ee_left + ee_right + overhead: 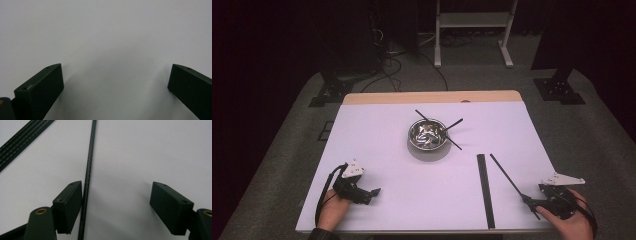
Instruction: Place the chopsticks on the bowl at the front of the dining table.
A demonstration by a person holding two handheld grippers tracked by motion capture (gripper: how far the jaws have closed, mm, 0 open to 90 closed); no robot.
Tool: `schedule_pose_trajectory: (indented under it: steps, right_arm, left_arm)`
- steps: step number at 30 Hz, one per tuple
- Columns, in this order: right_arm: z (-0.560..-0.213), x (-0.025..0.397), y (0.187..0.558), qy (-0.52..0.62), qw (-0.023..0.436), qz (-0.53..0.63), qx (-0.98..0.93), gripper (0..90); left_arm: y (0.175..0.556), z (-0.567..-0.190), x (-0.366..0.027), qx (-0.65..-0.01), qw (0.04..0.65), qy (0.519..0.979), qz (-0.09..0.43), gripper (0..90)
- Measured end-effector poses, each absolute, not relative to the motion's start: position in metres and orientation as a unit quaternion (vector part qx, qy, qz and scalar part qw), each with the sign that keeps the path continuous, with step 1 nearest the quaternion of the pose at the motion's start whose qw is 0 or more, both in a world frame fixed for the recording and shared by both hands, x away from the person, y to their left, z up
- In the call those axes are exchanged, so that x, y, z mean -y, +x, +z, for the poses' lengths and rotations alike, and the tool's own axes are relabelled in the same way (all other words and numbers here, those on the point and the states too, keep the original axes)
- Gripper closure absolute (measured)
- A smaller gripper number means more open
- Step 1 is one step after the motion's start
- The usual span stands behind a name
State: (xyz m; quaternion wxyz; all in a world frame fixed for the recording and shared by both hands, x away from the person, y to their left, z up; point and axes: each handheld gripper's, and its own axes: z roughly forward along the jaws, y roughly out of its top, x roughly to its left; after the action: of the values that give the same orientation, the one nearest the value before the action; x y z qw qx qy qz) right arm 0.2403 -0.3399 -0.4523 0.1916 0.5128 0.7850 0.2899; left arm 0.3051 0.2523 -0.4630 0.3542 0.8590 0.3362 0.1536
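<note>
High view: steel bowl [428, 135] sits mid-bench with several thin black rods [453, 123] already in it, ends sticking out over the rim. Still on the white bench [377, 150]: a flat bundle of rods [485, 190] lying side by side at right of centre, plus one loose rod [506, 176] angled just right of the bundle, its near end running in at the right hand-held gripper [535, 204]. Left hand-held gripper [374, 192] rests near the front left of the bench, well apart from bowl and rods. Left gripper view: jaws spread wide over bare bench, nothing between them, so the left hand-held gripper [115, 82] is idle. Right gripper view: right hand-held gripper [116, 200] is spread too, and the loose rod [88, 170] runs between the jaws, lying against the inner face of the left-hand jaw and clear of the other; not pinched yet. The bundle [21, 143] shows at upper left, apart from the jaws. Judgement: job looks like loading rods into the bowl, partly done. A few are in; the loose rod is lined up for pickup but not yet grasped, and the bundle is untouched. Left to do: close on the loose rod, carry it to the bowl, then work through the bundle.
</note>
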Motion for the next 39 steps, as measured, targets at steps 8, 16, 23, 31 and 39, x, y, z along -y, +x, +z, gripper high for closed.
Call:
schedule_pose_trajectory:
  steps: [8, 16, 23, 31, 39]
  right_arm:
    - [-0.452, 0.348, 0.243, 0.519, 0.195, 0.290, -0.780, 25.0]
    - [-0.453, 0.358, 0.246, 0.522, 0.197, 0.294, -0.776, 25.1]
    - [-0.452, 0.360, 0.248, 0.522, 0.187, 0.304, -0.775, 25.5]
    - [-0.447, 0.351, 0.255, 0.508, 0.187, 0.313, -0.780, 26.0]
    - [-0.442, 0.342, 0.264, 0.496, 0.185, 0.326, -0.783, 33.4]
  left_arm:
    - [0.305, -0.463, -0.252, -0.336, 0.354, 0.859, 0.154, 0.0]
    - [0.305, -0.463, -0.252, -0.336, 0.354, 0.859, 0.153, 0.0]
    - [0.305, -0.463, -0.252, -0.336, 0.354, 0.859, 0.154, 0.0]
    - [0.305, -0.463, -0.252, -0.336, 0.354, 0.859, 0.154, 0.0]
    - [0.305, -0.463, -0.252, -0.336, 0.354, 0.859, 0.154, 0.0]
